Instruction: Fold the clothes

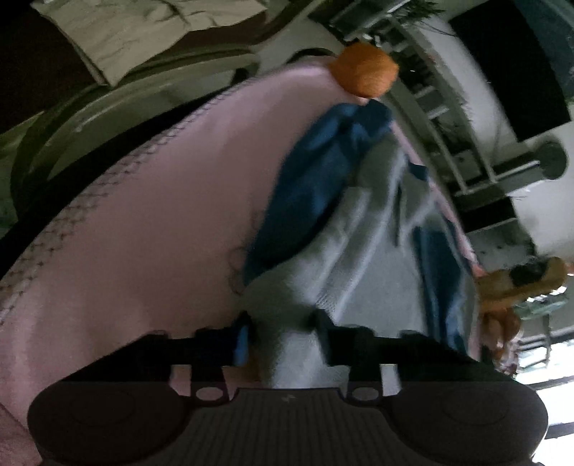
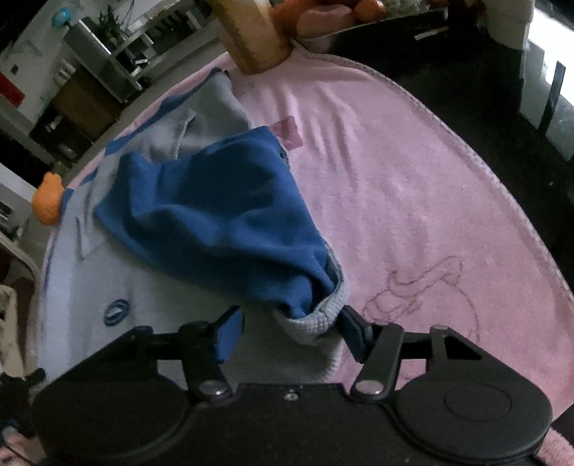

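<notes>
A grey and blue sweatshirt (image 2: 89, 272) lies on a pink blanket (image 2: 412, 186), with its blue sleeve (image 2: 222, 215) bunched across the body. In the right wrist view my right gripper (image 2: 290, 322) stands open around the sleeve's grey ribbed cuff (image 2: 315, 322); the right finger touches the cuff, the left is apart. In the left wrist view the sweatshirt (image 1: 376, 229) stretches away from me and my left gripper (image 1: 287, 337) has grey fabric between its fingers, with the jaws close around it. The view is blurred.
An orange plush toy (image 1: 366, 71) sits at the blanket's far edge, also in the right wrist view (image 2: 48, 200). A tan cylinder (image 2: 251, 32) stands on the blanket's far side. Shelves (image 1: 448, 118) and a dark floor surround the blanket (image 1: 143, 233).
</notes>
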Demonstrator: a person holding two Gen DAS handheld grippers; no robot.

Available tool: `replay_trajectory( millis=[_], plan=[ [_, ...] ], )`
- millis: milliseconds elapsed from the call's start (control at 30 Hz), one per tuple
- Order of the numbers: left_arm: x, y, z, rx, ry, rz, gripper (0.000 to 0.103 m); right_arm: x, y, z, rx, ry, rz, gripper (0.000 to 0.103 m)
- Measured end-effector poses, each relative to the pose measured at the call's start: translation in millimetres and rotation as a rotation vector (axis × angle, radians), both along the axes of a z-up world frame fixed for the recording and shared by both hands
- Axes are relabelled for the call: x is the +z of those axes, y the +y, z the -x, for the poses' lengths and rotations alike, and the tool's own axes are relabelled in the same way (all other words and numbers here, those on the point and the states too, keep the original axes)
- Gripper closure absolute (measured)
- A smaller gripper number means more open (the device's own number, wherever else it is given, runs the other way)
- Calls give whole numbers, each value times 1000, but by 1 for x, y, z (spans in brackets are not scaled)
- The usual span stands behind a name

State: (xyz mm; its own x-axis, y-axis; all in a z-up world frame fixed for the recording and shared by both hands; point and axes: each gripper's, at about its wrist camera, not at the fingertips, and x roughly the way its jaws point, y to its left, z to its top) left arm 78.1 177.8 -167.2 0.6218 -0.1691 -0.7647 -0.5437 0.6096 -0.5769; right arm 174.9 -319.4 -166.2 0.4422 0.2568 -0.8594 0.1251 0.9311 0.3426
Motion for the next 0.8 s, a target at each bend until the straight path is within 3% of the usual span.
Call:
replay_trajectory(
  millis=[33,100,200,300,400,467,533,600,667,733,800],
  plan=[
    [2,-2,1,8,2,-33,88,0,3,0,6,-7,31,55],
    [14,-11,1,11,-9,-133,93,1,10,2,17,-37,116,82],
    [39,-34,2,-12,-47,-288,93,18,10,10,-9,-151,176,86],
    [64,-52,15,-12,-90,-349,93,48,-12,21,-103,-286,73,87],
    [71,-66,25,-8,-63,-395,93,64,-42,33,-191,-320,-55,87],
    [57,-73,23,-29,2,-443,90,59,-56,35,-228,-273,-55,87],
    [35,-76,18,-53,88,-490,88,38,-64,29,-254,-154,-61,87],
    [19,-75,19,-69,150,-503,78,20,-65,22,-251,-49,-52,85],
    [21,-72,24,-68,157,-502,72,8,-61,17,-225,25,-17,82],
    [33,-69,34,-58,134,-514,71,18,-56,24,-206,-23,43,75],
    [44,-69,47,-35,115,-542,71,30,-55,33,-209,-90,79,58]
  ],
)
